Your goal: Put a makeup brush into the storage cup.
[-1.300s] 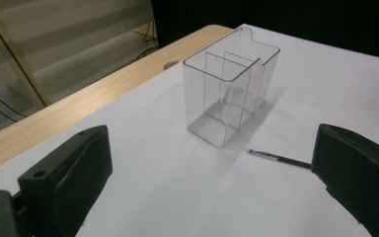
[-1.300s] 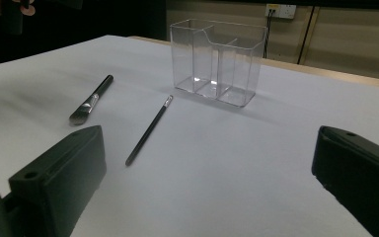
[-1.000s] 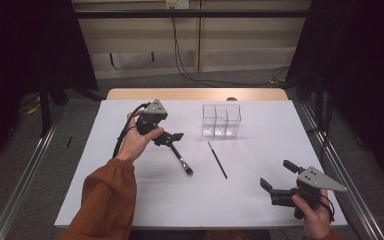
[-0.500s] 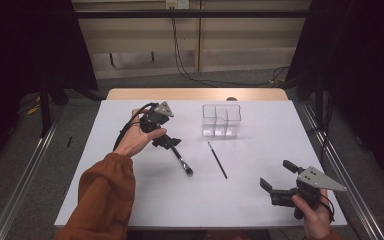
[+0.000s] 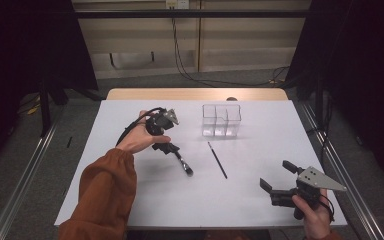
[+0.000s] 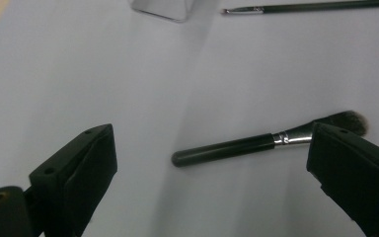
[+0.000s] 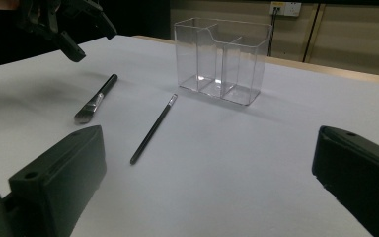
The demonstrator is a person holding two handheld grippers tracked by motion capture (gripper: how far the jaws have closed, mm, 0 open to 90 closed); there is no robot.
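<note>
A thick makeup brush [image 5: 182, 162] with a black handle and silver ferrule lies flat on the white table. My left gripper [image 5: 166, 147] hangs open just over its handle end. In the left gripper view the brush [image 6: 237, 147] lies crosswise between the wide-apart jaws of the left gripper [image 6: 209, 145], untouched. A thin black brush [image 5: 218, 160] lies to its right, also seen as the thin brush [image 7: 153, 129]. My right gripper [image 5: 276, 175] is held open and empty near the front right edge; in its own view the right gripper [image 7: 212, 148] faces both brushes.
A clear plastic organizer [image 5: 221, 120] with several compartments stands upright behind the brushes, empty in the right gripper view [image 7: 222, 59]. The white table cover [image 5: 280, 130] ends at a wooden strip at the back. Metal rails run along both sides.
My left hand has shifted a little to the right and turned, bringing the left gripper's jaws closer over the thick brush's handle. The right gripper and both brushes have stayed put.
</note>
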